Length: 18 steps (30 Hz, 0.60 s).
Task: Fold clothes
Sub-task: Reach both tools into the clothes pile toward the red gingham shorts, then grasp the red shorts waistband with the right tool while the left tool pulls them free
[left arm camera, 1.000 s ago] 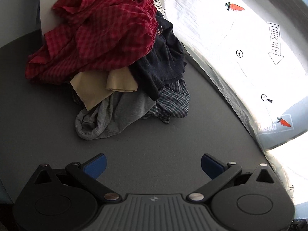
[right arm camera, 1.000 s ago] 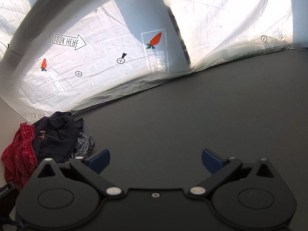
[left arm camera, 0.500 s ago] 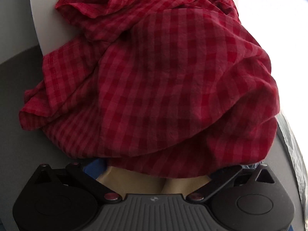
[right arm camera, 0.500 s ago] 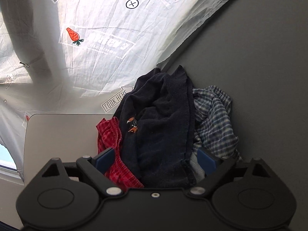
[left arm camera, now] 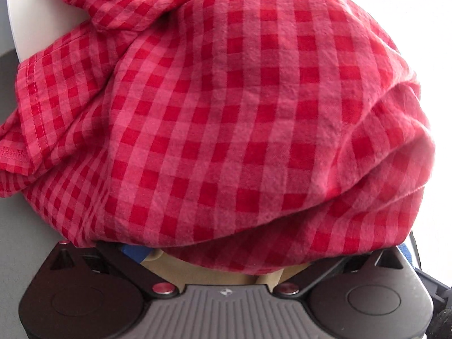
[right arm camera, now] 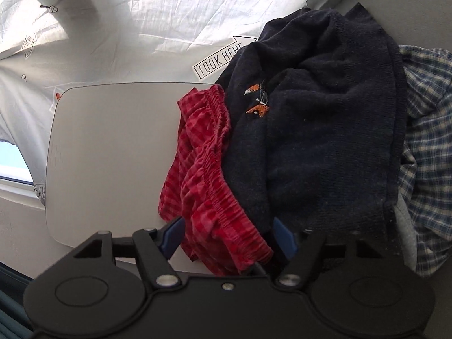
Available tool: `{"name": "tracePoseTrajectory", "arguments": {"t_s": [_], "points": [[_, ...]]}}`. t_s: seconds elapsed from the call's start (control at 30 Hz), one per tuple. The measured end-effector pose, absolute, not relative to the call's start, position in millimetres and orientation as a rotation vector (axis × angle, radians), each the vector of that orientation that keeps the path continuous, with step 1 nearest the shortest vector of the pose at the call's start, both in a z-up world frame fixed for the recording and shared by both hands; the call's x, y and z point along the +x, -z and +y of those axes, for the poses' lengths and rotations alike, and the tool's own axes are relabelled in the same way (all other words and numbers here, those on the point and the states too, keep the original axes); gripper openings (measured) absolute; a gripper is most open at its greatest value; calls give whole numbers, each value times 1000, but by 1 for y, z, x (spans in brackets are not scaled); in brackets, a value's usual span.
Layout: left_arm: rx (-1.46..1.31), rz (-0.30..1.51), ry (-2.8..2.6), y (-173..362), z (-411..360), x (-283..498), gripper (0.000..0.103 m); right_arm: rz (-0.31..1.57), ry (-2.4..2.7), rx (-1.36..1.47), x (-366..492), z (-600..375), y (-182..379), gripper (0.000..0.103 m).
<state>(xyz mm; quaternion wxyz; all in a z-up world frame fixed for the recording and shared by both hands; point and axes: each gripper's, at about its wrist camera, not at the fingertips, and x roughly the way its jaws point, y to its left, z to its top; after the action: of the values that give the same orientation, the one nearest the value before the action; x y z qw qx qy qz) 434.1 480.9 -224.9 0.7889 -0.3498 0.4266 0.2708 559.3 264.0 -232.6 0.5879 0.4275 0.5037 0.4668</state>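
Note:
A crumpled red gingham garment (left arm camera: 226,113) fills the left wrist view and drapes over my left gripper (left arm camera: 269,251). Its blue pads (left arm camera: 135,251) stand wide apart at the cloth's lower edge, with a beige cloth (left arm camera: 214,272) just beneath. In the right wrist view the same red garment's elastic waistband (right arm camera: 206,169) lies between the pads of my right gripper (right arm camera: 228,238), whose jaws are closing around it. A navy sweater (right arm camera: 325,141) with an orange emblem lies against the red cloth on the right.
A blue-and-white plaid shirt (right arm camera: 423,141) and a grey garment (right arm camera: 404,226) sit at the pile's right side. The pile leans on a white rounded board (right arm camera: 113,155). Behind hangs a white printed sheet (right arm camera: 169,14). Grey tabletop (left arm camera: 17,226) shows at the left.
Both grippers have come in onto the clothes pile. The red garment now fills the left view. The right gripper swung toward the pile and narrowed its jaws around the red waistband.

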Motion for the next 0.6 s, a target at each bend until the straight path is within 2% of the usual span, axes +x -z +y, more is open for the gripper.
{"name": "tracePoseTrajectory", "arguments": {"t_s": [0.03, 0.1, 0.13, 0.2, 0.43, 0.6], "points": [[-755, 917, -579, 226, 482, 433, 103, 1158, -1095, 930, 557, 267, 225, 58], [-762, 910, -572, 229, 486, 431, 103, 1125, -1096, 802, 553, 272, 212, 40], [-767, 904, -570, 231, 487, 428, 103, 1102, -1090, 732, 551, 273, 206, 38], [-764, 884, -564, 235, 486, 422, 103, 1048, -1075, 637, 544, 273, 193, 23], [-794, 836, -608, 239, 477, 401, 103, 822, -989, 315, 501, 255, 150, 20], [-804, 927, -562, 235, 446, 387, 103, 755, -903, 277, 493, 215, 133, 19]]}}
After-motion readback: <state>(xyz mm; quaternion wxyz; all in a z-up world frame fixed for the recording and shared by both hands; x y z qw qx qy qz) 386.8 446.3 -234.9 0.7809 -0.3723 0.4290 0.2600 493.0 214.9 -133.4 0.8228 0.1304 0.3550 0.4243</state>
